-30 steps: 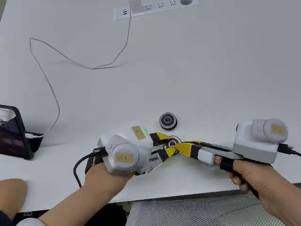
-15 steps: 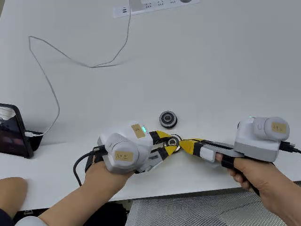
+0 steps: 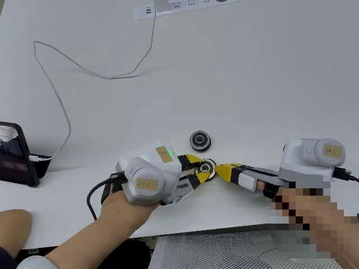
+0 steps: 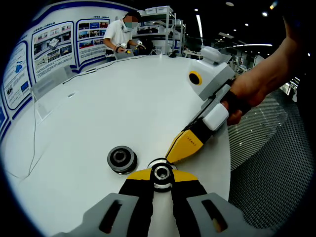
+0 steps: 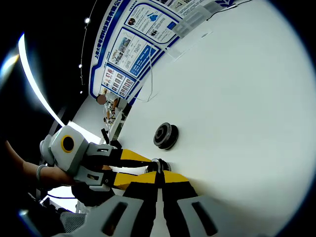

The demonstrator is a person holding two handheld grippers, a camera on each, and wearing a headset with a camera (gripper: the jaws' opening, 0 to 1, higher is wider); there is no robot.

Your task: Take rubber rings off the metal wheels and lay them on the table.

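A small metal wheel [image 3: 208, 166] is held just above the white table [image 3: 252, 84] near its front edge, with my left gripper [image 3: 204, 169] shut on it. In the left gripper view the yellow-tipped jaws clamp the wheel [image 4: 162, 171] from both sides. My right gripper [image 3: 218, 168] comes in from the right with its jaws together, tips against the wheel's right edge [image 5: 158, 163]. I cannot tell whether they pinch a rubber ring. A second wheel [image 3: 200, 140], dark-rimmed, lies flat on the table just beyond; it also shows in the gripper views [image 4: 122, 159] [image 5: 165, 136].
A phone [image 3: 14, 157] stands at the left edge, its thin cable [image 3: 56, 95] running up to a power strip [image 3: 185, 5] at the far edge. The table's front edge lies right below the grippers, over mesh flooring [image 3: 224, 252]. A person [image 4: 118, 32] stands far behind.
My right gripper has drawn back a little to the right, from over the held wheel to its right edge. The left gripper and the second wheel have stayed put.
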